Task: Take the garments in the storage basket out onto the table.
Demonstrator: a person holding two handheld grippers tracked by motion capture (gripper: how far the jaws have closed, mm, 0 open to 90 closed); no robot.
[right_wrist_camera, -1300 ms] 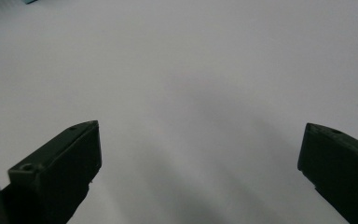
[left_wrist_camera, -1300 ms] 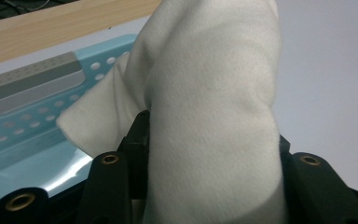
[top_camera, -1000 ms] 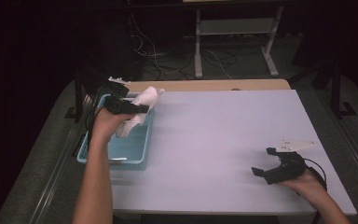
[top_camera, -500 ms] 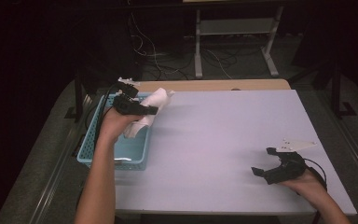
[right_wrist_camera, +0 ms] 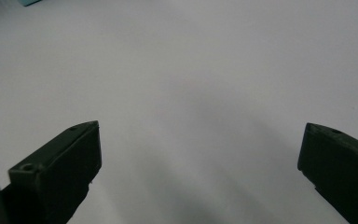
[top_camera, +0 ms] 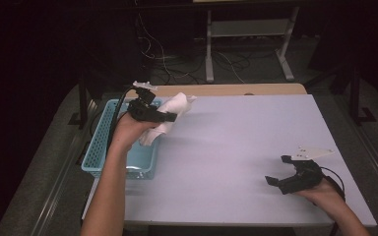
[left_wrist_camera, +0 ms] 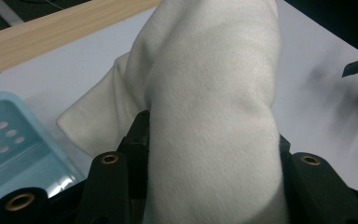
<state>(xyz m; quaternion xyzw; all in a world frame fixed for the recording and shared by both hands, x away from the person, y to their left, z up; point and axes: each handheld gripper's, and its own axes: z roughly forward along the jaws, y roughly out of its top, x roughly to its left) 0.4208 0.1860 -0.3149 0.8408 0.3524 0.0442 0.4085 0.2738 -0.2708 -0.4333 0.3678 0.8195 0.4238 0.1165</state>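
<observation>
The left gripper (top_camera: 170, 117) grips a bunched white cloth (top_camera: 171, 118) above the right rim of the light-blue basket (top_camera: 97, 142), so the step in hand looks like carrying it out to the table (top_camera: 236, 142); next it must clear that rim and set down on the broad bare top; the right gripper (top_camera: 280, 170), jaws wide and empty, rests near the table's front right edge.

White cloth (top_camera: 170, 118) bunched, held above basket's (top_camera: 98, 142) right edge.
</observation>
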